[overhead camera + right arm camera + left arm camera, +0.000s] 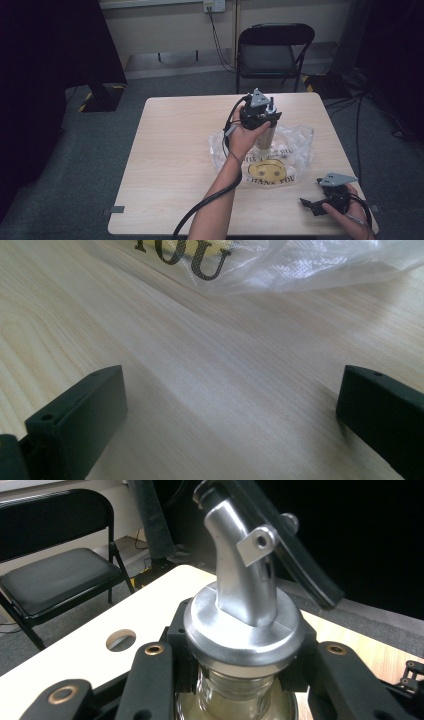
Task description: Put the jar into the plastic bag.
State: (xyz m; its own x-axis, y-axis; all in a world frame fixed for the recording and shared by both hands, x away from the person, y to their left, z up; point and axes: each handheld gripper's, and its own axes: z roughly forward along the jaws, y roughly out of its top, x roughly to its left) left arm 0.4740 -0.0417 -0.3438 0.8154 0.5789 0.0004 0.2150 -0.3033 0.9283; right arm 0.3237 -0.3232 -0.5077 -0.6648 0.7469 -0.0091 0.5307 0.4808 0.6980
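High view: the left hand-held gripper point(260, 117) stands over the middle of the table point(165, 165), pointing down and clamped on the neck of a glass bottle point(263, 140). The bottle is upright over a clear plastic bag point(295, 145) printed with a yellow smiley face, and sits at roughly 12 o'clock from that face. Whether its base rests on the bag or hangs just above cannot be told. The grip near the top probably keeps the bottle plumb so that nothing spills. The right hand-held gripper point(320, 202) rests low near the table's front right corner, at about 4 o'clock from the bag, well apart from the bottle and apparently idle. A folding chair point(272, 50) stands beyond the far edge.

Left gripper view: the black jaws close on the bottle just under its metal pourer cap point(245, 625), holding the glass neck point(235, 687) from both sides. The spout point(240, 575) leans toward 1 o'clock, with a dark hinged flap over it. The collar's overhang likely stops the bottle from slipping down through the jaws. A round hole point(120, 639) shows in the table at 9 o'clock.

Right gripper view: the jaws stand wide apart with only bare wood grain between them, gripping nothing. The bag's edge point(280, 270) lies at 12 o'clock, untouched.
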